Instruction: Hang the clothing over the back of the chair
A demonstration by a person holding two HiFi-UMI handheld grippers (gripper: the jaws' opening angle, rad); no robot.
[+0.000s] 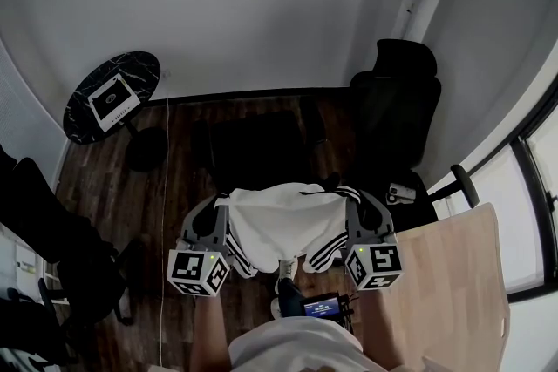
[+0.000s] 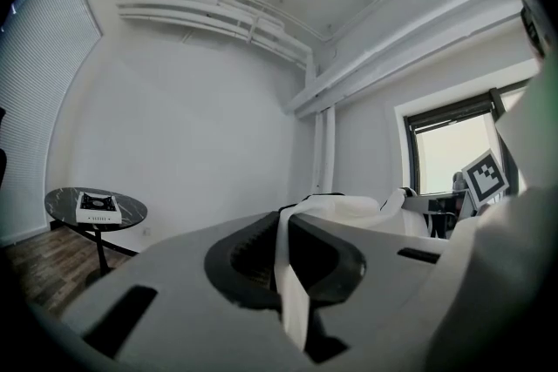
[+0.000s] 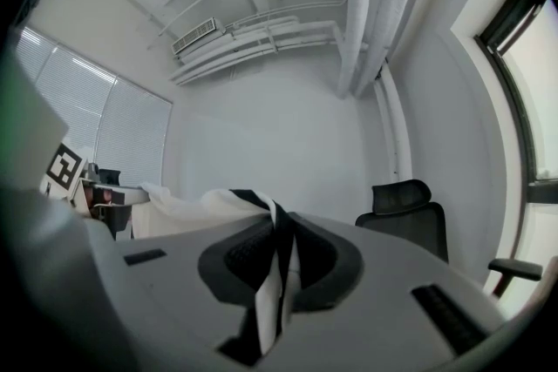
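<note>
At lower centre, left gripper (image 1: 214, 212) and right gripper (image 1: 352, 206) each clamp the clothing (image 1: 283, 222), holding it spread; next it likely needs draping over the back of the chair (image 1: 261, 151) above.

The clothing (image 1: 283, 226) is between the left hand-held gripper (image 1: 218, 209) and the right hand-held gripper (image 1: 356, 206). A chair (image 1: 260, 151) stands just ahead of both. A round table (image 1: 112, 96) stands farther ahead, left.
</note>
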